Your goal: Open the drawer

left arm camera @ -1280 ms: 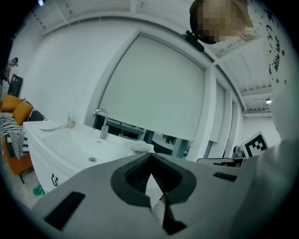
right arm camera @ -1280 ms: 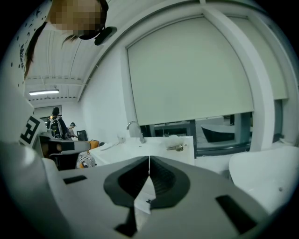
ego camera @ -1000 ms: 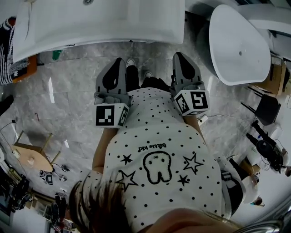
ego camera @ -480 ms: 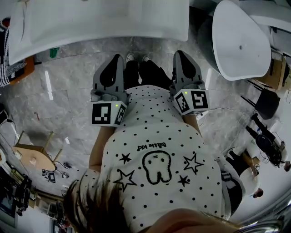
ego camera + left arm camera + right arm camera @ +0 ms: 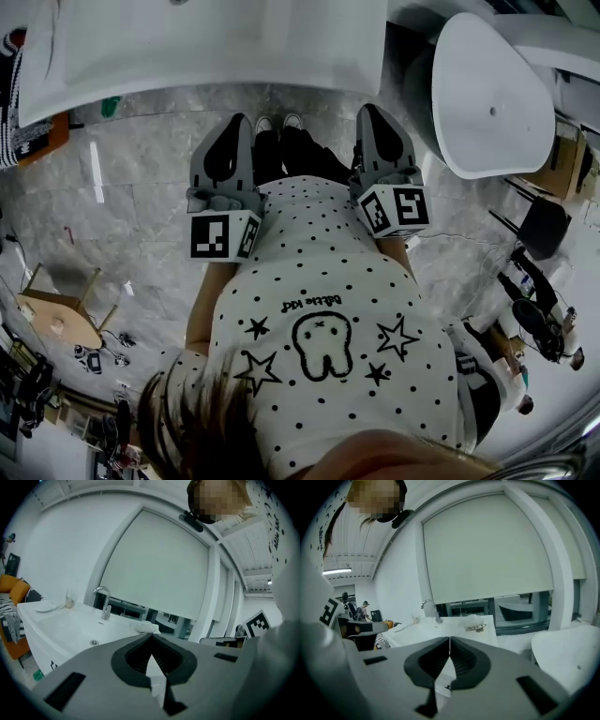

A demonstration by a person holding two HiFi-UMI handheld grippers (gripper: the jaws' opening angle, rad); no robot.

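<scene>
Both clenched empty, the left gripper (image 5: 238,122) and right gripper (image 5: 371,112) are hanging near the person. The drawer is probably sitting in the far white vanity (image 5: 281,56), its front unclear; likely rigid, smooth-sliding, best taken by its handle.

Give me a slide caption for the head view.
Person facing a white sink counter, left tongs and right tongs shut, empty.

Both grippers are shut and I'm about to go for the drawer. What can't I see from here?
- Drawer front, head view: hidden beneath the white counter top.
- Cabinet face, left gripper view: mostly covered by the left gripper; dark mark at its edge too small to call a handle.
- Right gripper view: the right gripper covers the cabinet face.
- Items beside the tap: too small to name.
</scene>
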